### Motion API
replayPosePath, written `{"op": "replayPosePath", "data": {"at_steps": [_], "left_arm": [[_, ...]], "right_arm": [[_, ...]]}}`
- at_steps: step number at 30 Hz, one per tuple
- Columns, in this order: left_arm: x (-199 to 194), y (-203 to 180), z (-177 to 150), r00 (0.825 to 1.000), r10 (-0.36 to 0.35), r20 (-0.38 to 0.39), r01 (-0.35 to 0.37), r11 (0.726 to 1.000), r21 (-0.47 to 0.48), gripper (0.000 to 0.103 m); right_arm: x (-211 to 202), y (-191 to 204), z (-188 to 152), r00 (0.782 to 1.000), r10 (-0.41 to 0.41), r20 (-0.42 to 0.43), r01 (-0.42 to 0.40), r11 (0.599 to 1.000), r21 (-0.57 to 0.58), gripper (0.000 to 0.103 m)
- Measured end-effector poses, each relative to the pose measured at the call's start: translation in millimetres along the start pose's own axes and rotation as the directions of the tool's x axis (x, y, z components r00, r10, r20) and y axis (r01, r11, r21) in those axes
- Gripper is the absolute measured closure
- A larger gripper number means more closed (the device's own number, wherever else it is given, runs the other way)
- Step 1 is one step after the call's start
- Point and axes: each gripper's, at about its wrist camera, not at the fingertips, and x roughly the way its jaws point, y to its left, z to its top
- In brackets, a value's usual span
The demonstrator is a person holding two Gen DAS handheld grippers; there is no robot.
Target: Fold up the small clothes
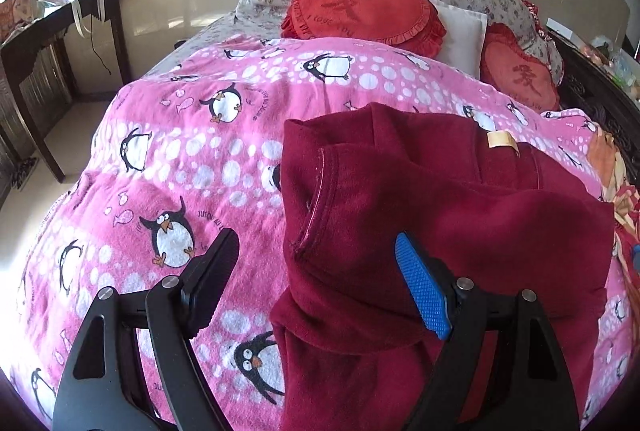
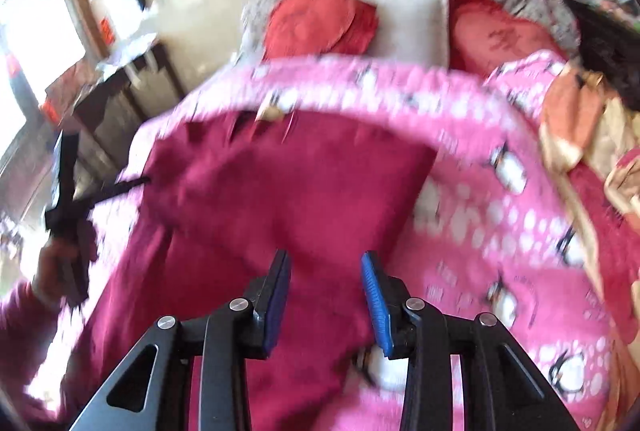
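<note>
A dark red fleece garment [image 1: 420, 215] lies partly folded on a pink penguin blanket [image 1: 180, 151], with a tan label [image 1: 502, 140] near its far edge. My left gripper [image 1: 316, 251] is open, its jaws straddling the garment's near left edge just above it. In the blurred right wrist view the same garment [image 2: 280, 183] fills the middle. My right gripper [image 2: 326, 271] is open above its near part and holds nothing. The left gripper [image 2: 72, 199] shows at the left there, held in a hand.
Red heart cushions [image 1: 360, 11] and a white pillow [image 1: 460, 31] lie at the bed's head. A dark wooden table [image 1: 60, 43] stands left of the bed. Orange and red patterned cloth [image 2: 588, 135] lies at the right edge of the bed.
</note>
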Motion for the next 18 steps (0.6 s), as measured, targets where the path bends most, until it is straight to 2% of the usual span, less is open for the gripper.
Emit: {"op": "replayPosePath", "data": {"at_steps": [2,4,5,6,8,9,11,13,14,16,18], "left_arm": [[7,-2,3,1.0,0.012,-0.008,-0.012,1.0,-0.006,0.022],[17,-4,4,0.999,0.033,-0.022,-0.033,0.999,-0.004,0.022],[24,-4,4,0.998,0.045,-0.038,-0.045,0.999,0.0,0.022],[32,-4,4,0.996,0.056,-0.064,-0.056,0.998,0.003,0.022],[45,-2,2,0.992,0.054,-0.117,-0.054,0.999,-0.003,0.022],[49,0,0,0.991,0.045,-0.129,-0.047,0.999,-0.015,0.022],[49,1,-2,0.991,0.039,-0.125,-0.042,0.999,-0.024,0.022],[47,1,-4,0.993,0.037,-0.116,-0.039,0.999,-0.016,0.022],[47,1,-5,0.993,0.037,-0.114,-0.038,0.999,-0.014,0.022],[47,2,-7,0.993,0.035,-0.112,-0.037,0.999,-0.014,0.022],[48,2,-7,0.993,0.035,-0.11,-0.038,0.999,-0.019,0.022]], "right_arm": [[12,9,13,1.0,-0.01,0.029,0.01,1.0,-0.008,0.068],[36,21,23,1.0,0.015,0.009,-0.014,0.999,-0.039,0.068],[45,23,27,1.0,-0.004,0.004,0.005,0.999,-0.053,0.068],[58,22,30,0.998,-0.066,0.0,0.066,0.996,-0.062,0.068],[80,4,36,0.98,-0.196,-0.022,0.195,0.98,-0.041,0.071],[88,-6,39,0.979,-0.203,-0.033,0.203,0.979,-0.013,0.073],[87,-17,43,0.986,-0.167,-0.018,0.168,0.985,0.041,0.073],[72,-13,45,0.987,-0.16,-0.02,0.161,0.986,0.036,0.072],[62,-8,43,0.992,-0.127,-0.011,0.127,0.991,0.032,0.072],[46,4,33,0.998,-0.057,-0.012,0.057,0.998,0.001,0.072],[39,19,16,0.997,-0.062,-0.046,0.059,0.996,-0.061,0.072]]}}
